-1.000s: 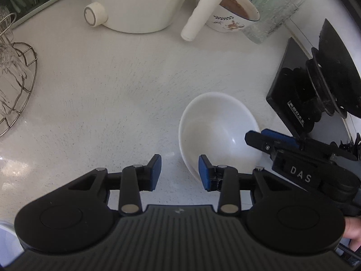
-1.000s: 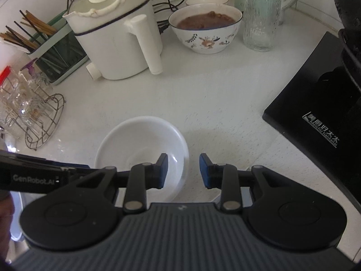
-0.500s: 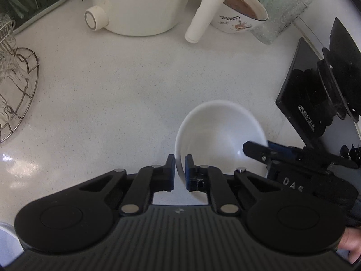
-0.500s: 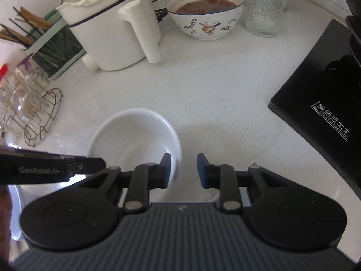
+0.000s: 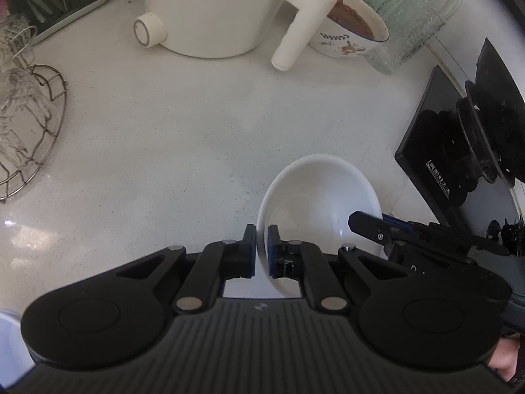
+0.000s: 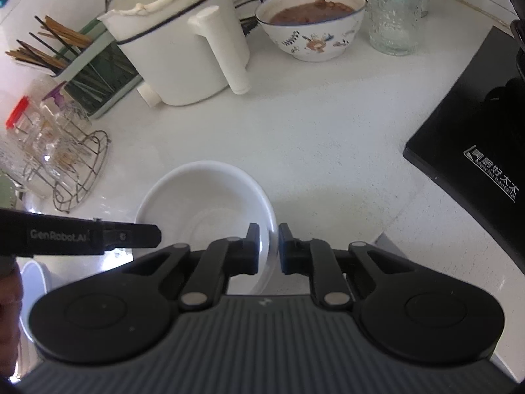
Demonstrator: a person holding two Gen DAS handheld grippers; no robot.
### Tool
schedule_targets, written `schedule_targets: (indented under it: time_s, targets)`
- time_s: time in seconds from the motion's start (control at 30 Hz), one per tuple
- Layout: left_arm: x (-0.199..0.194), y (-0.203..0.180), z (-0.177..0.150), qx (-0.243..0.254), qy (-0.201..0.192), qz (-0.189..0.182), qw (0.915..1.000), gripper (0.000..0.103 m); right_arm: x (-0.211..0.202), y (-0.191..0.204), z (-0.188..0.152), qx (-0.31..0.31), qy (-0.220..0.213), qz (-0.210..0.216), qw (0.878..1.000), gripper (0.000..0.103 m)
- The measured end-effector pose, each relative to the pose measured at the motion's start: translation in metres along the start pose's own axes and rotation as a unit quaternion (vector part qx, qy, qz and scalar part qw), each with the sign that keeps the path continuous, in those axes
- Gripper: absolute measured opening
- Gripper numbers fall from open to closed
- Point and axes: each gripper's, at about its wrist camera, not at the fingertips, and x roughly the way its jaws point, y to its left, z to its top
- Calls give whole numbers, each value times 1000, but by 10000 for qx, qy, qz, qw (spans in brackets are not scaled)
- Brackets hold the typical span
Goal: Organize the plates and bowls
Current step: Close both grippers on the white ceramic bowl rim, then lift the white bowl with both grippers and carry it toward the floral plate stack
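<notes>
Bowl (image 5: 320, 203), white and empty, sits on the pale counter (image 5: 170, 138) between both tools. Left gripper (image 5: 261, 251) is clamped on its left rim; right gripper (image 6: 268, 249) straddles the right rim, jaws closing to a narrow gap. Beyond stand a kettle (image 6: 183, 49), food bowl (image 6: 311, 23) and stove (image 6: 475, 151).

A white kettle (image 6: 183, 55) stood near a glass jug (image 6: 392, 10), wire rack (image 6: 82, 170) and black cooktop (image 6: 469, 151).
</notes>
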Motion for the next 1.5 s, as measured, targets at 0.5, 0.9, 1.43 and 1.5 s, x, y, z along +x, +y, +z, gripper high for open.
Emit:
schedule_targets:
  time_s: [0.5, 0.9, 1.43, 1.5]
  targets:
    - [-39, 19, -18, -198, -218, -134, 9995, 8, -16, 17, 3, -214, 54, 409, 9989, 15]
    - [-76, 42, -33, -732, -577, -312, 9952, 9, -32, 41, 13, -511, 6, 692, 9963, 15]
    - [-133, 63, -75, -1156, -1071, -207, 9873, 9, -53, 90, 11, -1226, -273, 867, 9883, 15]
    - [-139, 70, -82, -1256, -1132, -220, 9853, 9, -53, 97, 9, -1294, -248, 933, 9869, 15]
